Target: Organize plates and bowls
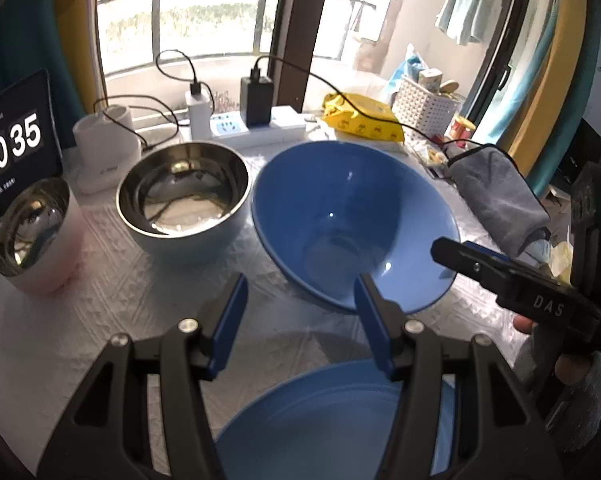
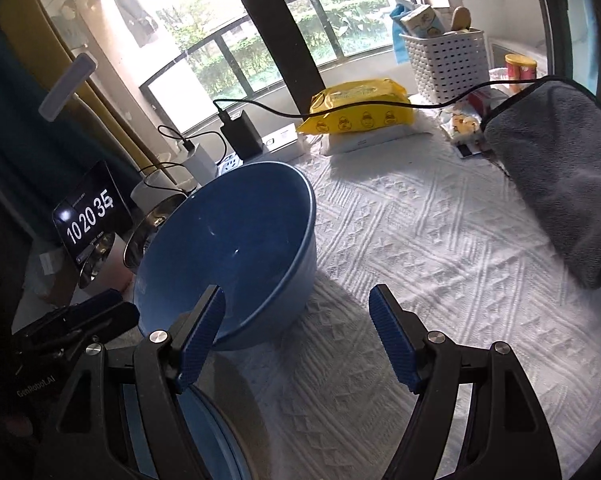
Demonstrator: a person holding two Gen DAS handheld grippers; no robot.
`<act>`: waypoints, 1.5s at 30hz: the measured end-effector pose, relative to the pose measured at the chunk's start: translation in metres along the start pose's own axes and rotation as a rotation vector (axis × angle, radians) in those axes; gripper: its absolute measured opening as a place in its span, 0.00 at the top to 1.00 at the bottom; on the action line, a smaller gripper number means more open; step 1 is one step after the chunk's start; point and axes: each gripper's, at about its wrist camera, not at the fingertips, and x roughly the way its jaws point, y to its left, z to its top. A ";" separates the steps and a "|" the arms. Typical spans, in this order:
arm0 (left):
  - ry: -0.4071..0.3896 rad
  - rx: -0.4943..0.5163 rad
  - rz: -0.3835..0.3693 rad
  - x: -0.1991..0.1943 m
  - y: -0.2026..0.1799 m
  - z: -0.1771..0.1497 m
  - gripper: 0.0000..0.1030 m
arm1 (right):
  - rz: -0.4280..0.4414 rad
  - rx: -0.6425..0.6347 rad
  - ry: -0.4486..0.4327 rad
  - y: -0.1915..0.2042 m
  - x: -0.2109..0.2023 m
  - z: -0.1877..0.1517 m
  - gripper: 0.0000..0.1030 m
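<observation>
Left tongs hang released over the white worktop, nothing between their pads. Just ahead of them sits the blue bowl, with the steel bowl to its left and a blue plate directly below. Right tongs gape wide too, empty, the blue bowl ahead to their left.
</observation>
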 end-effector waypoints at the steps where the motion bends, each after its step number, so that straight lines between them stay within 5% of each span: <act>1: 0.002 -0.001 -0.003 0.002 0.000 0.000 0.45 | -0.001 0.003 0.003 0.000 0.002 0.000 0.25; 15: -0.008 0.022 -0.014 0.016 -0.010 0.007 0.52 | 0.042 0.043 0.048 -0.002 0.027 0.002 0.29; 22: -0.012 0.024 -0.001 0.020 -0.010 0.007 0.66 | 0.047 0.039 0.057 0.000 0.034 0.000 0.53; 28: -0.033 0.044 0.009 0.016 -0.014 0.008 0.71 | 0.017 0.025 0.048 -0.001 0.032 -0.002 0.62; 45: -0.104 0.091 0.011 -0.024 -0.025 0.004 0.71 | 0.002 -0.014 0.020 0.013 0.001 -0.001 0.62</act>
